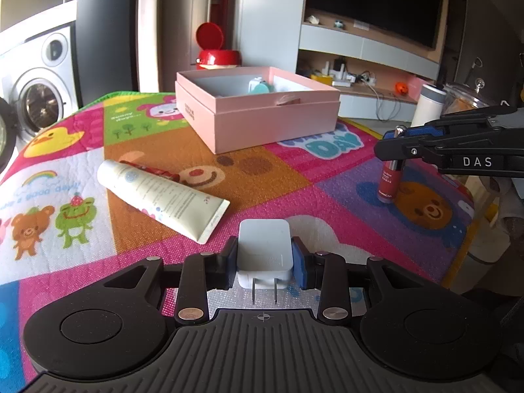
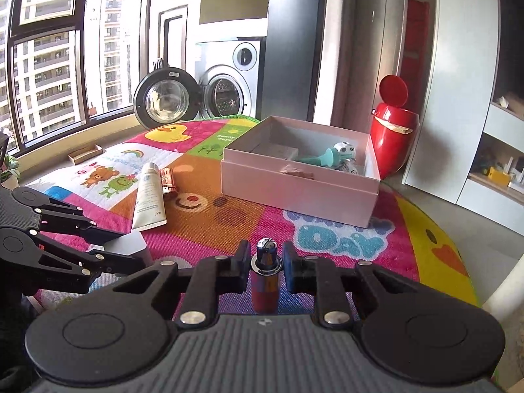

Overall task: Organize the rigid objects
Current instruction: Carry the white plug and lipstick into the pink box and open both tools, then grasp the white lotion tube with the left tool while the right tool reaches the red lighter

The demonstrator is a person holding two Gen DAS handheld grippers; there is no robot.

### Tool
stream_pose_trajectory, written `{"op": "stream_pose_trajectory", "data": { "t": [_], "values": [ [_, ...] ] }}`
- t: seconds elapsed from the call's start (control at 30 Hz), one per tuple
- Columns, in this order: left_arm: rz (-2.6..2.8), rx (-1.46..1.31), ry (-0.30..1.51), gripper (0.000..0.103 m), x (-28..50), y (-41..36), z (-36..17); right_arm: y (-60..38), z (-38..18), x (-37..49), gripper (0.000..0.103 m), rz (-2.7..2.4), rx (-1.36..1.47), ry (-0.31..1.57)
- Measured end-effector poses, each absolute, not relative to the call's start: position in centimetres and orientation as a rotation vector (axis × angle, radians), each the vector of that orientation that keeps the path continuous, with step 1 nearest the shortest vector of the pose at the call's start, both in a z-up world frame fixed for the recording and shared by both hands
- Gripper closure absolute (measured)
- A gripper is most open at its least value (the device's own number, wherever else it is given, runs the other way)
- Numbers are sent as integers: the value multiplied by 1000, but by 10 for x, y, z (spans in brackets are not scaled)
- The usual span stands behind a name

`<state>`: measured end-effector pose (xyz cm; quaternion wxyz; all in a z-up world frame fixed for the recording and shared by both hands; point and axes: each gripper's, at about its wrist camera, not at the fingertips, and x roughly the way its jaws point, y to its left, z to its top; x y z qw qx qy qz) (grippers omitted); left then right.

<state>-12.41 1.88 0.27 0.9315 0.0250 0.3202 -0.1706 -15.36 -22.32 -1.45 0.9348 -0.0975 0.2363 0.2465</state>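
My left gripper [image 1: 264,255] is shut on a white plug charger [image 1: 264,250], prongs toward the camera, low over the colourful mat [image 1: 249,180]. My right gripper [image 2: 264,255] straddles the silver cap of an upright red bottle [image 2: 264,286] with small gaps on both sides; it also shows in the left wrist view [image 1: 398,145] over that bottle [image 1: 388,181]. An open pink box [image 1: 262,108] stands at the back and holds a teal toy [image 2: 322,159]. A cream tube [image 1: 160,196] and a small red tube [image 2: 168,180] lie on the mat at left.
A red bin [image 2: 393,131] stands behind the box. A washing machine with its door open [image 2: 222,91] is beyond the mat. A white cup [image 1: 429,104] and a glass jar [image 1: 465,98] stand off the mat's right edge.
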Motion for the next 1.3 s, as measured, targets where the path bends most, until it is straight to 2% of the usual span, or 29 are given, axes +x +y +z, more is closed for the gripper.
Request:
{"op": "stream_pose_trajectory", "data": {
  "t": [0.27,0.4,0.57,0.67,0.73,0.83,0.87,0.93,1.0,1.13,1.3],
  "values": [
    [-437,1,608,65,-103,20,27,-228,0,-150,83,501,-199,454],
    [-472,-14,510,65,-51,18,74,-229,30,-125,83,510,-206,410],
    [-445,-43,435,65,59,2,120,-218,73,-62,83,488,-209,325],
    [-402,-75,494,65,121,-11,112,-206,78,-19,83,463,-195,330],
    [-380,-90,602,65,155,-19,96,-199,73,5,83,451,-187,360],
    [-364,-148,649,66,177,-19,73,-195,58,27,80,443,-186,416],
    [-363,-164,647,66,178,-15,70,-194,52,30,77,431,-189,433],
    [-350,-193,633,66,170,-1,69,-196,42,25,59,412,-200,432],
    [-312,-197,605,66,150,17,73,-197,36,13,50,405,-217,419],
    [-214,-164,554,66,83,57,79,-191,24,-23,45,431,-296,372],
    [-96,-233,583,66,-2,112,65,-163,15,-68,38,604,-295,381]
  ]
}}
